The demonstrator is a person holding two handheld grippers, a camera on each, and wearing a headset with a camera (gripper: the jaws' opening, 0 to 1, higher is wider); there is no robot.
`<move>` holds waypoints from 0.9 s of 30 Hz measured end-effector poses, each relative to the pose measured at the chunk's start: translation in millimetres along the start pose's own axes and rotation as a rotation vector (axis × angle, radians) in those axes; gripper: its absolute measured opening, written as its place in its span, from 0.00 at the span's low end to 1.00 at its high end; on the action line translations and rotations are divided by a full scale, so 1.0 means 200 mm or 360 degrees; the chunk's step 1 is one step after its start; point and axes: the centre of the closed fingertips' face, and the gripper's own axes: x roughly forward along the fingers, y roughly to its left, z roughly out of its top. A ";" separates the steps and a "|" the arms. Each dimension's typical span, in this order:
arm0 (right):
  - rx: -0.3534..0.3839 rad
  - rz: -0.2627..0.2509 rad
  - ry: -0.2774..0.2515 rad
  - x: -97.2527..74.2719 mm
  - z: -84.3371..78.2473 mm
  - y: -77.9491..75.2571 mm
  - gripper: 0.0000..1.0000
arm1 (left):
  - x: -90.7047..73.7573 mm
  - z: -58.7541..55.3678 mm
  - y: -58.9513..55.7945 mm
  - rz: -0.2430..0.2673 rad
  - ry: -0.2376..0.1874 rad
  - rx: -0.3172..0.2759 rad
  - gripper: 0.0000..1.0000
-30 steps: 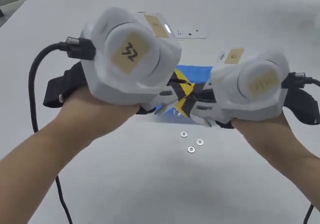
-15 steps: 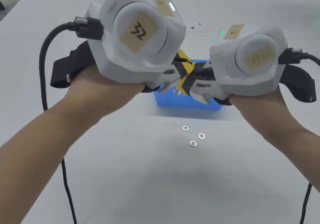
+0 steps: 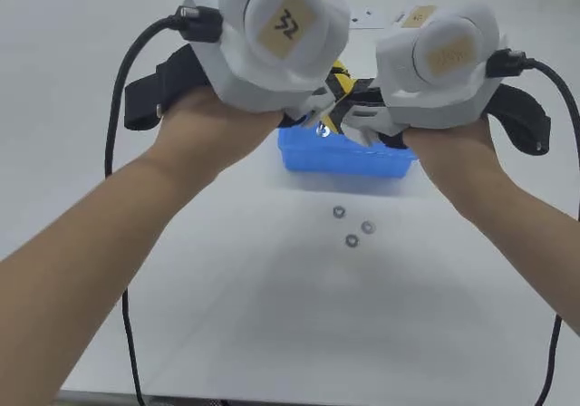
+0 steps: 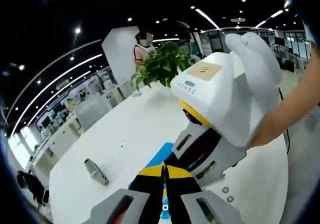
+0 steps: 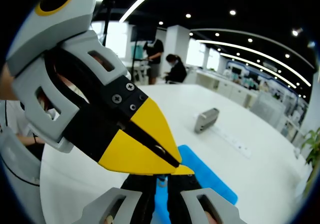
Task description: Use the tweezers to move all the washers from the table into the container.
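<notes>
Your left claw (image 4: 165, 170) is pressed together. It meets your right claw (image 3: 355, 123) just over the blue box (image 3: 344, 159). You cannot tell if the right claw is spread or pressed. Three washers (image 3: 352, 240) lie on the counter (image 3: 272, 315), near the box.

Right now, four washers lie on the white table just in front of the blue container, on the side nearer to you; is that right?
Not quite: three washers, not four, lie on the white table just in front of the blue container, on the nearer side. The head view shows them.
</notes>
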 end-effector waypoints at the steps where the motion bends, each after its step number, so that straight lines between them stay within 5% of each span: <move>1: 0.0001 -0.0004 0.0006 0.01 -0.01 -0.01 0.03 | 0.01 -0.01 0.00 0.0004 0.0002 -0.0007 0.00; 15: 0.0105 -0.0037 0.0122 0.12 -0.16 -0.07 0.02 | 0.19 -0.14 0.04 0.0052 0.0103 -0.0109 0.00; 27: 0.0165 -0.0043 0.0122 0.12 -0.17 -0.08 0.03 | 0.19 -0.14 0.03 0.0063 0.0096 -0.0151 0.00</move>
